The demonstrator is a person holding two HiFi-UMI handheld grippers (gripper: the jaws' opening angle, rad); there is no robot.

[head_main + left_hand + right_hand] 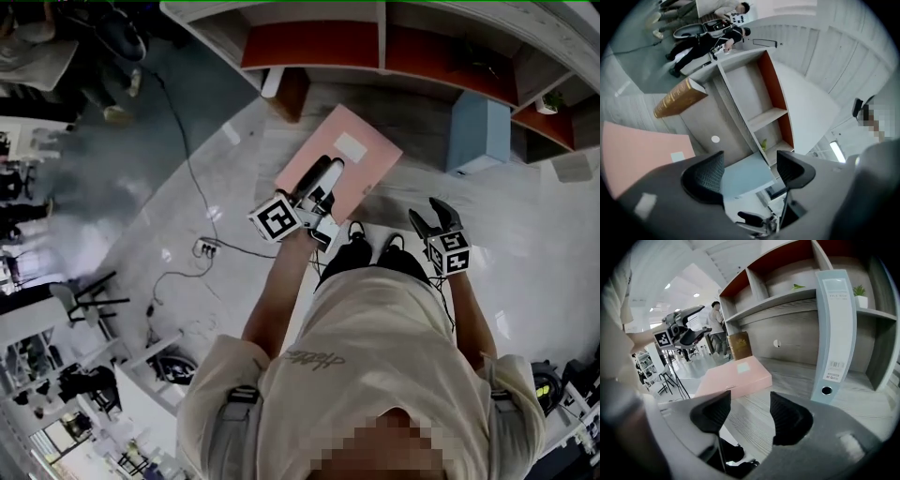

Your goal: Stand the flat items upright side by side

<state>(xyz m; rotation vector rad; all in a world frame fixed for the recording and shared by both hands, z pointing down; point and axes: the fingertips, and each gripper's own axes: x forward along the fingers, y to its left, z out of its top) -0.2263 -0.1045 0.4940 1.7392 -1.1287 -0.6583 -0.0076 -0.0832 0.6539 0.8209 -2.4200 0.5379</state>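
Only your right gripper view shows the upright pale-blue plastic binder's spine label. A small potted green plant sits on the grey wooden shelf at two o'clock. Your left gripper and right gripper gape wide, empty.

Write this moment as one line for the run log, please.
left gripper: open, empty | right gripper: open, empty | pink folder: lying flat | blue binder: upright | step: folder not yet grasped

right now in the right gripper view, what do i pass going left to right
left gripper → pink file box lying flat → upright blue binder → small potted plant
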